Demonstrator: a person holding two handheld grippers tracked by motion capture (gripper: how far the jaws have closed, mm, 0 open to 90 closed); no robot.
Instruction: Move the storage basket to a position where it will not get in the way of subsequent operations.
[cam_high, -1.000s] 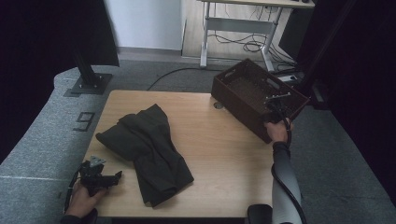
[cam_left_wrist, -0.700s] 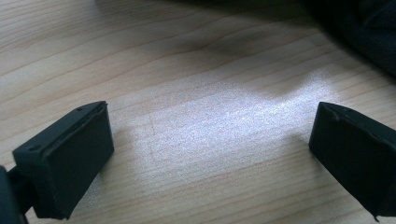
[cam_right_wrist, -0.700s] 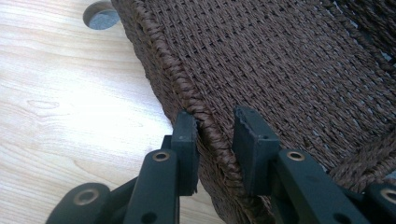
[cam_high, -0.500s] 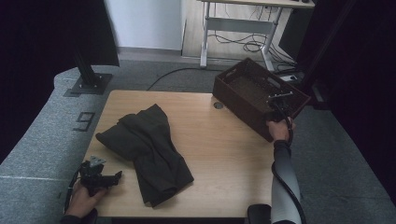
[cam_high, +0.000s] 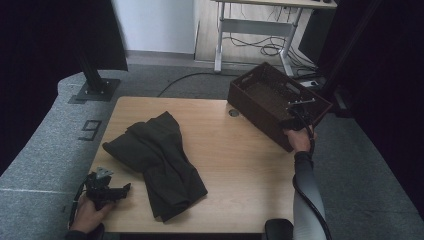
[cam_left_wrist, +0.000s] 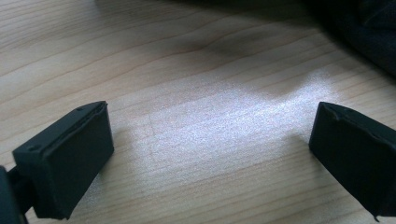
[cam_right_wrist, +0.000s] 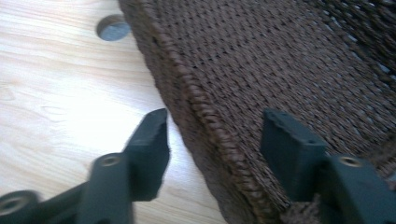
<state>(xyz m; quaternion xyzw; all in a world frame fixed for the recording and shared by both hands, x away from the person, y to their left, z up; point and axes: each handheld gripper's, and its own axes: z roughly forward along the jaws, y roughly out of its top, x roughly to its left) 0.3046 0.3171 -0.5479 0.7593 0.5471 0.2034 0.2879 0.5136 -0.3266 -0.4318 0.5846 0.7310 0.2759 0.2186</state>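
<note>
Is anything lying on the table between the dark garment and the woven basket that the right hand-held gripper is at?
Nothing visible. Bare wooden table lies between the dark garment and the brown woven basket; only a flush round grommet sits near the basket's corner. The right hand-held gripper has just been opening, jaws straddling the basket's rim without pressing it.

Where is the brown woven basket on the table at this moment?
In the high view, the brown basket sits at the far right corner of the table, beside a round hole. The right claw straddles its near rim.
</note>
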